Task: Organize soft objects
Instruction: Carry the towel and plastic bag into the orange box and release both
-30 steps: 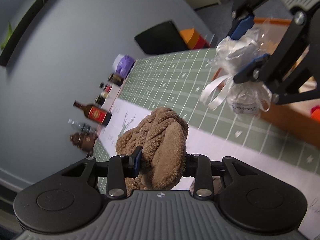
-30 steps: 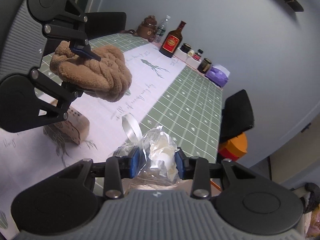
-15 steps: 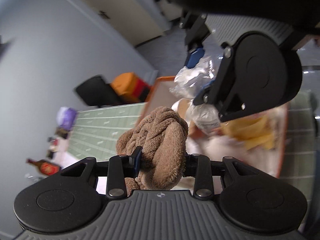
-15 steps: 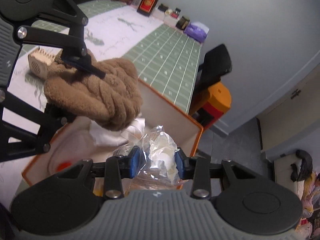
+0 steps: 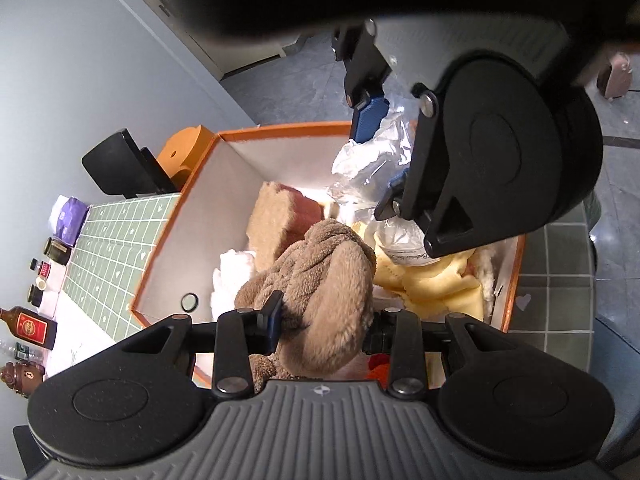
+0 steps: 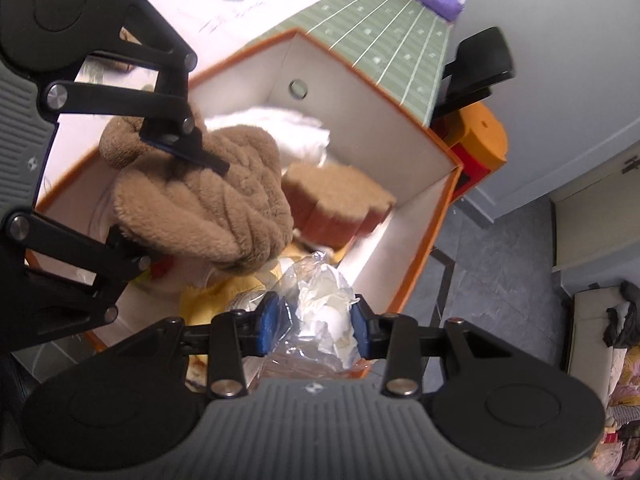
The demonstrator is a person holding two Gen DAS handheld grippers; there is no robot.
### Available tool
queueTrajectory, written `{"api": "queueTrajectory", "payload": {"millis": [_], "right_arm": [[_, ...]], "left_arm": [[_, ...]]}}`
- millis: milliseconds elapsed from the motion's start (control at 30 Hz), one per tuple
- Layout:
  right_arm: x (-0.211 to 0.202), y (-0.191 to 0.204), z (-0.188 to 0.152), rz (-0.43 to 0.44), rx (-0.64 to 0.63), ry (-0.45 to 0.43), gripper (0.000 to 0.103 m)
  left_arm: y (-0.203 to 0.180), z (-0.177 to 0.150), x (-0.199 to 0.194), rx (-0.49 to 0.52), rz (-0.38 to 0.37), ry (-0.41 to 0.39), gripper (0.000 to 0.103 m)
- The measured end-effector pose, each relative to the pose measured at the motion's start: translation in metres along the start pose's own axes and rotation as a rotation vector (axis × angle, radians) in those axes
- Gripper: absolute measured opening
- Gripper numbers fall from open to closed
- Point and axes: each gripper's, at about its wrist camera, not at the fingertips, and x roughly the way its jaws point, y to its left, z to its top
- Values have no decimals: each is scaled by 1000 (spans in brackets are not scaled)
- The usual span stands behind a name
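Observation:
My left gripper (image 5: pixel 324 320) is shut on a brown braided plush (image 5: pixel 324 280) and holds it over the open orange box (image 5: pixel 280 130). The plush also shows in the right wrist view (image 6: pixel 200 208), pinched by the left gripper (image 6: pixel 168 200). My right gripper (image 6: pixel 314 322) is shut on a clear plastic bag of white stuffing (image 6: pixel 324 312), also above the box (image 6: pixel 440 208). In the left wrist view the right gripper (image 5: pixel 380 160) holds the bag (image 5: pixel 368 168) near the box's far side.
Inside the box lie a tan-and-brown sponge block (image 5: pixel 280 216), white cloth (image 5: pixel 234 268) and yellow soft fabric (image 5: pixel 432 284). Bottles and jars (image 5: pixel 30 326) line the wall on the green checked tablecloth (image 5: pixel 108 256). A black chair back (image 6: pixel 476 64) stands beyond.
Both grippers have swung from over the table to above the orange box and lowered toward it, each still holding its object.

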Motion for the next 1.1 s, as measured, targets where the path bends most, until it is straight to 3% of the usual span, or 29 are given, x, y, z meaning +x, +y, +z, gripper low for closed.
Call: {"api": "queueTrajectory", "payload": {"millis": [133,433,600,700,767,967,1100], "right_arm": [[15,0,2,3,-7,24,42],[29,7,3,-24,-14,41,45],[27,9,5,-32,-20,51,47],[23,9,5,-37,-19,57,53],[20,8,6,-34,-23,57,56],[10,9,8,-27,-59,60,68],[1,10,11,-36,-73,49,73]], "left_arm": [[-13,-4,16,12,-9,26,41],[-4,-6,31,-97,-46,38,44],[-9,-8,23,-99,-36,18,57],[-7,-9,20,-105,-29,19,71],[-4,-10,17,-105,-22,18,74],[6,-13,-1,-142,-60,-9,78],[10,-16,-13,-138,-47,-10,78]]}}
